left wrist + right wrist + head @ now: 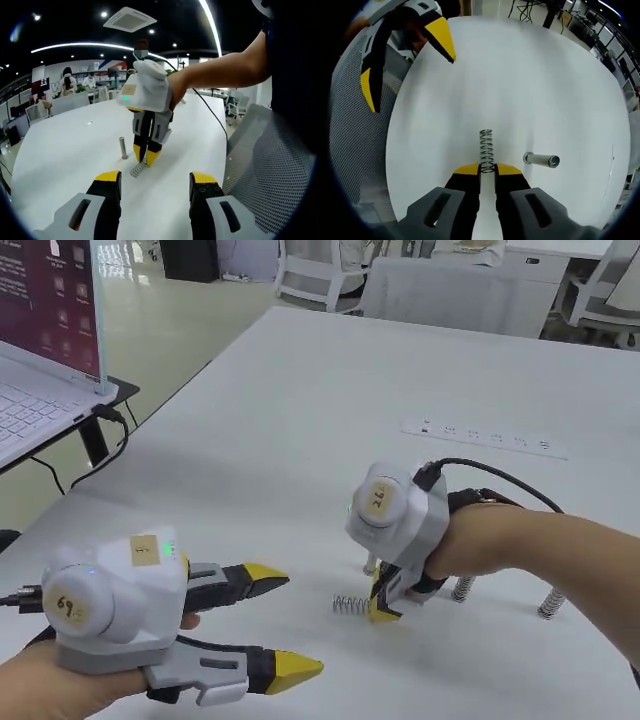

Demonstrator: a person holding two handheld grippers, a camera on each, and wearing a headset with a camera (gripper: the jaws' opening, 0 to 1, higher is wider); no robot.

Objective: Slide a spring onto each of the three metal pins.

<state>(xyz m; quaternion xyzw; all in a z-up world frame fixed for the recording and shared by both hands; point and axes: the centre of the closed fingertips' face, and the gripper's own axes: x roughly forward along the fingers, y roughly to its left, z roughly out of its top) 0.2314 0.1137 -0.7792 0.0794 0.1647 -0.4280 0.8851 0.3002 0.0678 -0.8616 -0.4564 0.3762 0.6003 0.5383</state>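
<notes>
1. Lower left of the head view: the left gripper (281, 622) hovered over the table (300, 410). Its yellow-tipped jaws were spread wide with nothing between them, well apart from the action.
2. A little right of it lay the spring (351, 604), nearly flat on the table. Its long axis ran left to right across the frame, and its right end met the other tool.
3. Centre frame, the right gripper (384, 608) pointed down at the table, jaws pressed together on that one end of the spring. In the right gripper view the coil ran straight up the frame from the tips, free end leading away.
4. Now the key relation. In the right gripper view the bare pin (541, 160) sat just right of the spring, near but not touching. The left gripper view showed it standing upright, just left of the pinching tips. So the spring's axis ran roughly crosswise to the pin's, with the free end pointing past the pin, not over it.
5. My call: the right gripper was far the nearer tool. The next move called for lifting the coil, swinging it upright and bringing its open end above the pin's top.
6. Right side of the head view: the first sprung pin (462, 588) and the second sprung pin (549, 603) each wore a coil. By my count that made two of three done.
</notes>
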